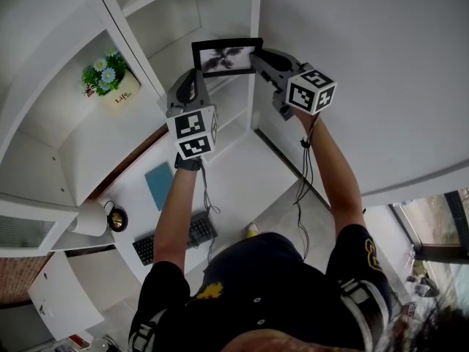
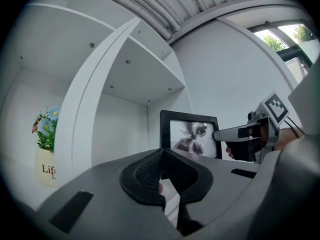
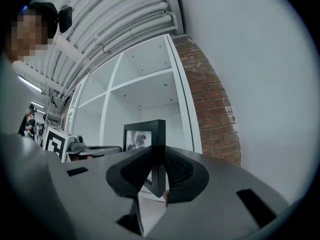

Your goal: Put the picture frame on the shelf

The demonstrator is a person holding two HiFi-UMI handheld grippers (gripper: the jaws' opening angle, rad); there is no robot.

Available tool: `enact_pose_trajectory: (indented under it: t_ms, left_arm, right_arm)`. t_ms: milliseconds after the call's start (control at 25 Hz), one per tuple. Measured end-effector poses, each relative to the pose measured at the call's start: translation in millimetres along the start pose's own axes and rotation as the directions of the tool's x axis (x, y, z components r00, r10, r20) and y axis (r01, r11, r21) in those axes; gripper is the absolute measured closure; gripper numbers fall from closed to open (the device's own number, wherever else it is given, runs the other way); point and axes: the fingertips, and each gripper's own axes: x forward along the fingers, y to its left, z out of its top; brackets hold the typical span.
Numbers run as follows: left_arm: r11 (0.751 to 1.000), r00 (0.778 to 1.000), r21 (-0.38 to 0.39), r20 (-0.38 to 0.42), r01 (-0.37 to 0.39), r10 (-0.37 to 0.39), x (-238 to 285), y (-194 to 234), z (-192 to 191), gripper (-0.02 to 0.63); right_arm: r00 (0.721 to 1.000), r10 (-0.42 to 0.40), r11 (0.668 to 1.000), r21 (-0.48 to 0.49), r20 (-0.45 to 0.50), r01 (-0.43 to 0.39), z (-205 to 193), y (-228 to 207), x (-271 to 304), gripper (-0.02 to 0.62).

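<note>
Head view: the white open-fronted shelf unit (image 1: 135,46) fills the upper left. The black rectangular picture frame with a grey print (image 1: 227,56) hangs at top centre before a compartment, not yet set down. It is probably light and stiff, with a fragile face, so grip the rim only. The left gripper (image 1: 196,73) is clamped on its lower left corner. The right gripper (image 1: 258,59) is clamped on its right edge, which sits edge-on between the ribbed pads (image 3: 181,170).

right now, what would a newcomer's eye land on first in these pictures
The black picture frame stands out first, held up in front of the white shelf, with the left gripper clamped on its left edge and the right gripper on its right edge. Next comes the pot of flowers, which sits in a shelf compartment to the left of the frame.
</note>
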Motion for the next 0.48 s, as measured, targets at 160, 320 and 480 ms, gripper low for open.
enact_pose_trajectory:
  t_ms: [160,320,480]
  left_arm:
    - [1.0,1.0,0.027,0.009,0.011,-0.011,9.3,-9.9,2.6,0.588]
    - [0.999,1.0,0.042,0.004,0.004,-0.004,17.5,-9.7,3.0,0.588]
    - [0.999,1.0,0.036,0.006,-0.001,0.001,22.2,-6.2,5.2,0.588]
  right_arm:
    - [1.0,-0.004,1.0,-0.004,-0.013,0.004,-3.5,-10.2,8.5,0.518]
    - [1.0,-0.014,1.0,-0.01,-0.026,0.014,-4.0,-16.0,21.7,0.518]
    - [0.999,-0.025,1.0,-0.018,-0.038,0.025,-6.8,-19.4,31.6,0.518]
